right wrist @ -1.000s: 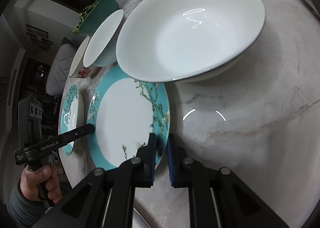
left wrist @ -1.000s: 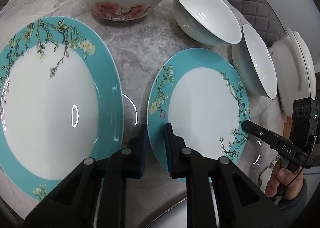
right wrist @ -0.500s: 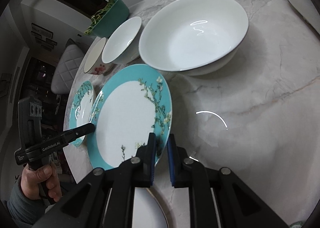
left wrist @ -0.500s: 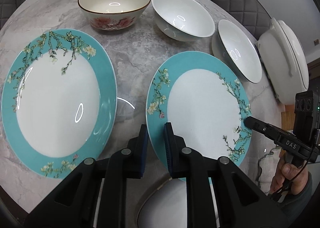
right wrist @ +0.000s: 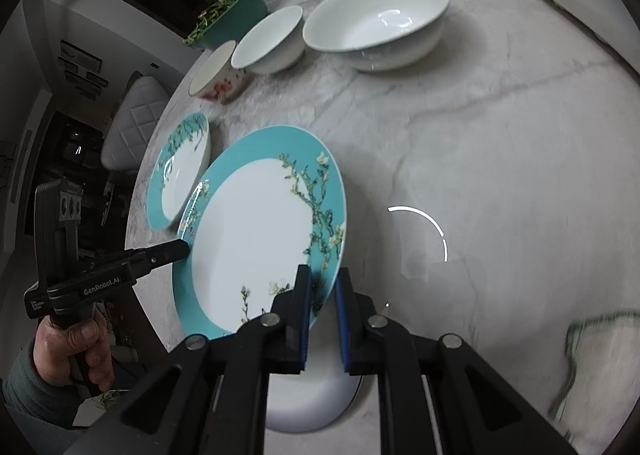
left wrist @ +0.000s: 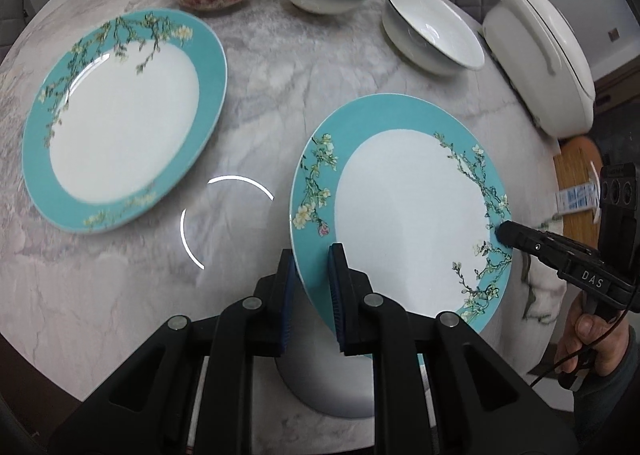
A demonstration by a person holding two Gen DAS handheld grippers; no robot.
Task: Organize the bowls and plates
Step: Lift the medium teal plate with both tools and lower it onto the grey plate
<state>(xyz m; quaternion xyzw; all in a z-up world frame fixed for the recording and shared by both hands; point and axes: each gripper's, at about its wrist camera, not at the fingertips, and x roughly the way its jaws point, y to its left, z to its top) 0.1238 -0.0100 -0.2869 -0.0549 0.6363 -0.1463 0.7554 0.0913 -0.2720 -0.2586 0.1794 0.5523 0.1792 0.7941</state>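
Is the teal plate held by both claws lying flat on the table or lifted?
Lifted and tilted: the teal plate is pinched at opposite rim edges, with a white dish visible beneath it.

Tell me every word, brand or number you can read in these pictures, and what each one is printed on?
"DAS": white letters on the black handheld right gripper, seen from the left wrist.
"GenRobot.AI": white letters on the black handheld left gripper, seen from the right wrist.
A small white label at the left gripper's rear end: too small to read.
A blue-and-white packet beyond the marble table's edge: print blurred, unreadable.
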